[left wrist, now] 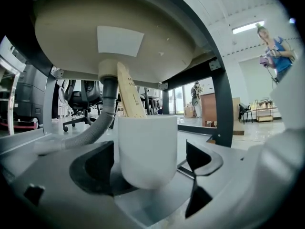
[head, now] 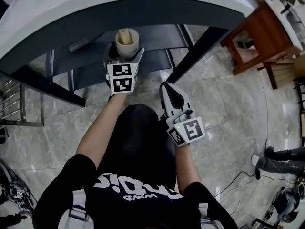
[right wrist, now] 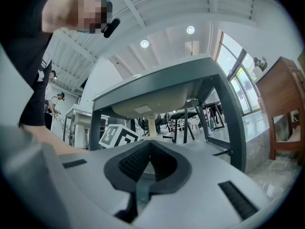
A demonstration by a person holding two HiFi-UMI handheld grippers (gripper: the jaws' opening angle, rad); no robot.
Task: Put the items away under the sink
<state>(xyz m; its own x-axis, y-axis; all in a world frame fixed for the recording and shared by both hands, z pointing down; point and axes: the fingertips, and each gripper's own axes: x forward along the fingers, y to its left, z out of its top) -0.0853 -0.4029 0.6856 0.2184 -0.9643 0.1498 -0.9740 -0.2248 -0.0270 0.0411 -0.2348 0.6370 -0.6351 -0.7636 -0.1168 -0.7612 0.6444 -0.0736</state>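
Observation:
My left gripper [head: 125, 55] is shut on a white cup [head: 127, 43] that holds flat wooden sticks [head: 125, 35], and it reaches under the sink's front edge [head: 143, 13]. In the left gripper view the cup [left wrist: 145, 149] sits upright between the jaws, a wooden stick [left wrist: 129, 99] standing in it, below the sink bowl [left wrist: 114, 37] and next to the grey drain hose [left wrist: 88, 132]. My right gripper [head: 172, 95] hangs lower and to the right, over the floor, shut with nothing in it; its dark pads [right wrist: 136, 161] meet in the right gripper view.
The sink stands on a dark metal frame with slanting legs [head: 195, 51] and a low shelf [head: 157, 35]. A wooden table [head: 259, 32] stands at the right. A metal rack [head: 14, 104] is at the left. Cables [head: 228, 185] lie on the tiled floor.

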